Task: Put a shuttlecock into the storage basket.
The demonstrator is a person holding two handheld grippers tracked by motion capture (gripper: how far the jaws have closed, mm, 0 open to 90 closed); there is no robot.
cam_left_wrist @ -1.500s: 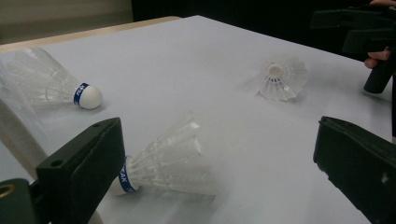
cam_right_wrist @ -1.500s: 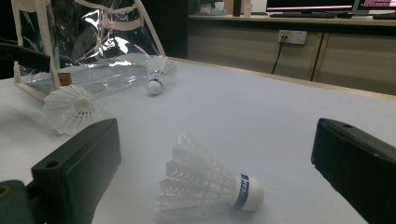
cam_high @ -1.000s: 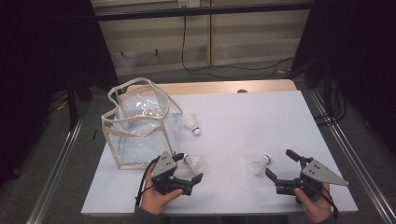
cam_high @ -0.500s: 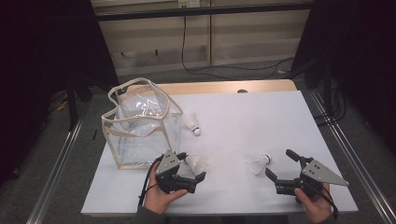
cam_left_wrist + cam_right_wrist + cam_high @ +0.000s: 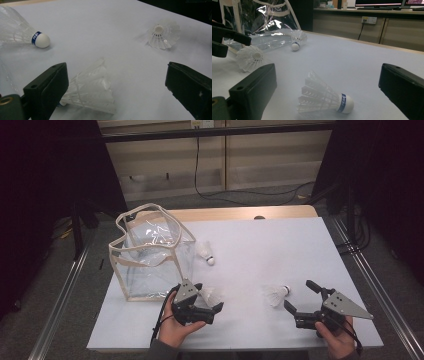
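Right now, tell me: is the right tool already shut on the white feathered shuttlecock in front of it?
No: the right tool has its jaws wide apart, with the white feathered shuttlecock lying untouched on the table between them.

Clear bag [image 5: 150, 257] blocks table's left; shuttlecock [image 5: 205, 253] just beside it; open tabletop [image 5: 280, 245] centre and right.

The high view looks forward and down over the whole table [image 5: 280, 250]. Each gripper view sits low and close (almost at tabletop level), and both share the shuttlecocks [image 5: 163, 35] [image 5: 249, 58].
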